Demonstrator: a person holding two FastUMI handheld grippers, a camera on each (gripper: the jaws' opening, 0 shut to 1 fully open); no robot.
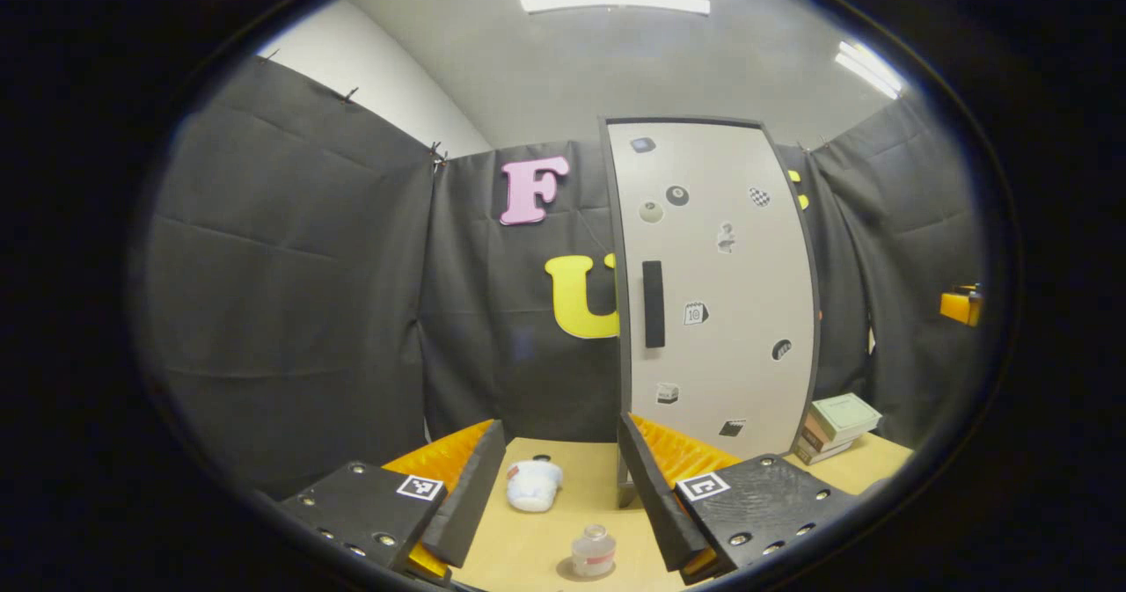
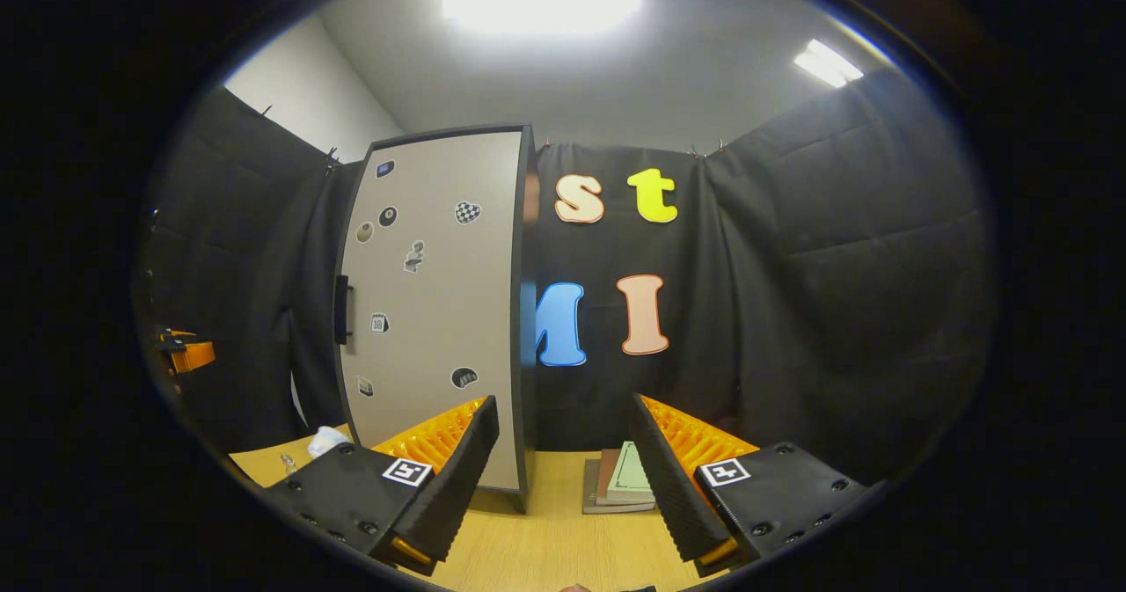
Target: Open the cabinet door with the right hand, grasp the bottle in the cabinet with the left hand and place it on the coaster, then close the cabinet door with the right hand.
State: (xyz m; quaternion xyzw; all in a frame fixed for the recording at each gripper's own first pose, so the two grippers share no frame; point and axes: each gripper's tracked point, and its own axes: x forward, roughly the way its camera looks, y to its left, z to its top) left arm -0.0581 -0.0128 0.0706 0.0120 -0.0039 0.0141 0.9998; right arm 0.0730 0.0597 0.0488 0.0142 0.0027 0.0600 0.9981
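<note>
A: Bottle position?

B: Small clear bottle point(image 1: 594, 550) stands on the pale wood table point(image 1: 563, 469), near and between the left gripper point(image 1: 549, 486) fingers, untouched. Jaws spread wide, empty. What might be the coaster under it: cannot tell.

A: Cabinet?

B: Tall grey cabinet door point(image 1: 717, 284), shut, flat, dotted with stickers; black bar handle point(image 1: 653, 303) at its left edge.

A: Textures?

B: Fingers black foam outside, ribbed orange inside. White crumpled cloth point(image 1: 533, 484) beyond the bottle.

A: Right gripper view?

B: Right gripper point(image 2: 563, 478) wide, empty; stacked books point(image 2: 620, 479) between its fingers, right of the cabinet.
</note>
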